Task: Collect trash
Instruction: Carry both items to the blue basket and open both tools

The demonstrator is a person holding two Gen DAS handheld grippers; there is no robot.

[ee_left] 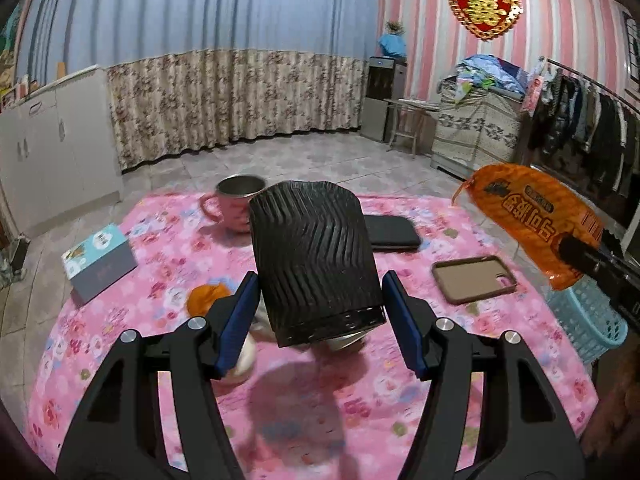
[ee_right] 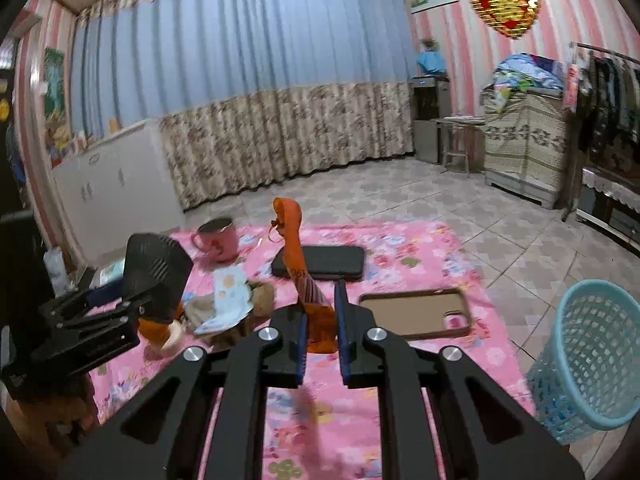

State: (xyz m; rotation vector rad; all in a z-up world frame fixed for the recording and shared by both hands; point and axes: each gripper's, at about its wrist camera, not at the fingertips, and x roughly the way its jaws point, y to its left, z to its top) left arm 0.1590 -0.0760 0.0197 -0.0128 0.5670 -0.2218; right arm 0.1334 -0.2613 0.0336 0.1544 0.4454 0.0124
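My right gripper [ee_right: 321, 320] is shut on an orange snack wrapper [ee_right: 296, 248] and holds it upright above the pink floral table; the wrapper also shows in the left wrist view [ee_left: 532, 216]. My left gripper [ee_left: 320, 304] grips a black ribbed box [ee_left: 312, 256], tilted above the table; it also shows in the right wrist view [ee_right: 158, 276]. An orange ball [ee_left: 208, 296] and crumpled tissue [ee_right: 230, 304] lie under and beside the left gripper. A light blue mesh trash basket [ee_right: 588, 360] stands on the floor at the table's right edge.
On the pink tablecloth [ee_left: 340, 400] are a pink mug [ee_left: 234, 204], a black flat case [ee_left: 394, 232], a brown phone case [ee_left: 474, 278] and a blue-white carton [ee_left: 100, 256]. White cabinets stand left, curtains behind, clothes rack right.
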